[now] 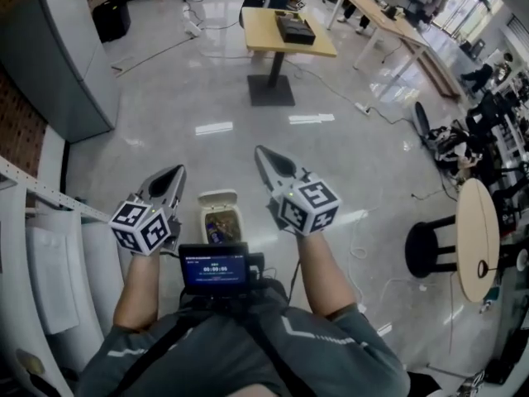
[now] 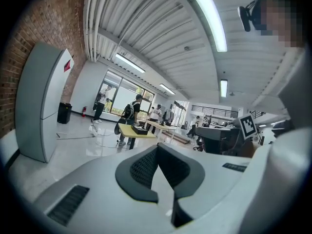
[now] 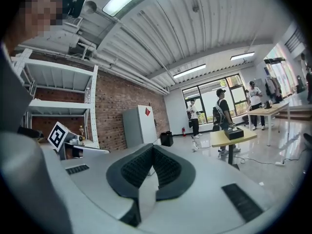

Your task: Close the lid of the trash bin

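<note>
The jaws of both grippers are brought together with nothing between them: in the left gripper view the left gripper (image 2: 157, 148) shows its two dark ribbed pads meeting at the tip, and in the right gripper view the right gripper (image 3: 152, 148) shows the same. Both point out across the room. In the head view the left gripper (image 1: 177, 170) and the right gripper (image 1: 259, 150) are held up in front of the person, side by side and apart, each with its marker cube toward the camera. The trash bin (image 1: 223, 227) stands on the shiny grey floor (image 1: 165, 122) below, showing in the gap between the two grippers and touched by neither. Its pale lid (image 1: 218, 198) is tipped up and back on the far side, so the bin is open and mixed rubbish shows inside. A small screen (image 1: 214, 267) sits at the person's chest, just on the near side of the bin. Farther off stands a yellow table (image 1: 318, 41) with a black box (image 1: 295, 28) on it, a grey cabinet (image 1: 58, 56) at the left, and a round table (image 1: 478, 238) with a black stool (image 1: 424, 247) at the right.
</note>
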Demonstrator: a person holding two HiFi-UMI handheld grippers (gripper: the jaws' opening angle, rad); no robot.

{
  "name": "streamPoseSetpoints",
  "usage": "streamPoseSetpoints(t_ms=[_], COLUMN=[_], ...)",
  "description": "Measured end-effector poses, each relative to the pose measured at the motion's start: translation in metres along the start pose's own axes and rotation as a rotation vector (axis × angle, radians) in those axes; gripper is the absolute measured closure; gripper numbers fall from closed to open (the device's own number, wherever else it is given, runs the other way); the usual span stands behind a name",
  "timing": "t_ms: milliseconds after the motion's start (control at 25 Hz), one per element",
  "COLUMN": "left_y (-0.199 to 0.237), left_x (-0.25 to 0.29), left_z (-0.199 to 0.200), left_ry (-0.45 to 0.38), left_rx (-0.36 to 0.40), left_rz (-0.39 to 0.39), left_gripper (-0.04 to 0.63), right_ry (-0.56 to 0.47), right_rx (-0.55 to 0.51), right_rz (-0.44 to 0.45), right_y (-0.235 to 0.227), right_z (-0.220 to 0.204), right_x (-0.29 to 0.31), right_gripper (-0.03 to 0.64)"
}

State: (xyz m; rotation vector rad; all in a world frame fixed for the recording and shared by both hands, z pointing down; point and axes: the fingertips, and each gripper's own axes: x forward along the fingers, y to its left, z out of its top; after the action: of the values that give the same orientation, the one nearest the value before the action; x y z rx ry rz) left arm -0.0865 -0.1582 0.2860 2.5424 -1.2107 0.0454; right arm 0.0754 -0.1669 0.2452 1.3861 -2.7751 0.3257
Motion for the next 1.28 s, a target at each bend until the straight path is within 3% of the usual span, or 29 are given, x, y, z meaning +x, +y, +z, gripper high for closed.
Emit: streamPoseSetpoints(t_ms=[320, 480, 880, 1280], left_y=[0.063, 0.066, 0.100, 0.135], left_x=[0.032, 0.041, 0.079, 0.102], left_z=[-0.015, -0.033, -0.097, -0.174], left_ry=[0.033, 0.056, 0.159, 0.268], left_rx=[-0.053, -0.069, -0.106, -0.144], left_rz=[-0.017, -0.051, 0.089, 0.151], left_gripper=[0.597, 0.597, 0.595, 0.595], right_ry=[0.067, 0.123, 0.235, 0.342], right_rx=[0.027, 0.059, 0.094, 0.111], right_rz=[-0.035, -0.022, 0.051, 0.062], right_y=[-0.017, -0.024, -0.062, -0.082], right_z=[-0.032, -0.061, -0.126, -0.208], right_x=[0.056, 0.067, 0.111, 0.142], right_gripper=[0.606, 0.606, 0.606, 0.606])
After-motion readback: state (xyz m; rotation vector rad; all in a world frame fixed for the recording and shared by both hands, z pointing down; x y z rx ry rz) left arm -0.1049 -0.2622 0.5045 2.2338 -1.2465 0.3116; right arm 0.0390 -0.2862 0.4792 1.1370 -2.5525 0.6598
